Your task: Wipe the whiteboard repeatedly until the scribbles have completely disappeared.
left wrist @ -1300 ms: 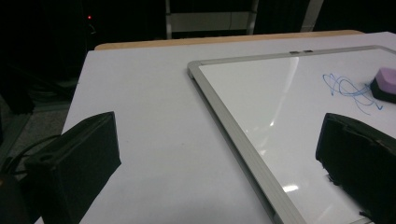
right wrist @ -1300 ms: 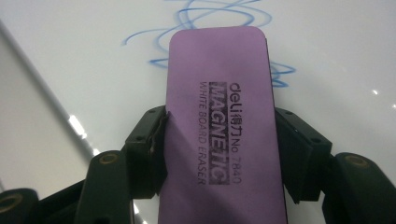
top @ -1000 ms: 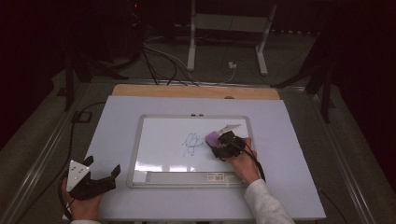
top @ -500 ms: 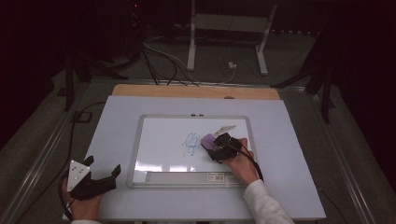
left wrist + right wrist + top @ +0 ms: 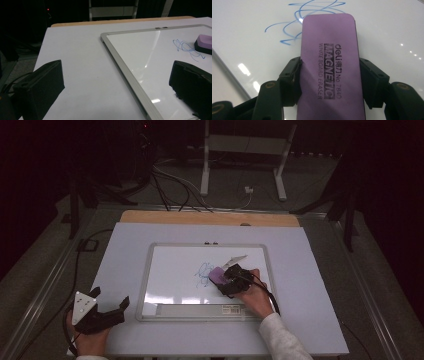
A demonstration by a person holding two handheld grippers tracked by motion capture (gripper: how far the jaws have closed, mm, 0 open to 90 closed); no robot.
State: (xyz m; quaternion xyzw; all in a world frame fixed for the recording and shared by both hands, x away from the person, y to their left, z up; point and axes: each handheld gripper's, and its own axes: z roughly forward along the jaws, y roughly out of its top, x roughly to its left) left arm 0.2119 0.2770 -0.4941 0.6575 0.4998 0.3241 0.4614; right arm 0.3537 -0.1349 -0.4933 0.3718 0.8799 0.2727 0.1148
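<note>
Bench — pale top, wooden strip along the far edge, dark room beyond. Whiteboard flat at centre, silver frame, tray strip along the near side.

Blue scribble near the board's middle, loops overlapping. Purple eraser flat on the board, just beside the scribble's right edge; in the right gripper view its far end overlaps the nearest loops. Printed top face up, reading as a magnetic whiteboard eraser.

Right tongs clamped across the eraser's two long sides, part-way closed, pads pressed against the purple body. Right hand behind, low over the board. A thin pale shape just past the tongs — glare or a marker, too small to tell.

Left tongs at the bench's near left corner, off the board, jaws standing wide apart with nothing between them. Left hand resting at the bench edge.

Step in hand, judged: wiping the scribble off, eraser at its right fringe, most of the ink untouched. Next move calls for flat downward pressure and a sweep leftward across the loops, then back, grip kept firm so the eraser does not tip. Board may slide under the push; the idle left tongs could steady the frame.
</note>
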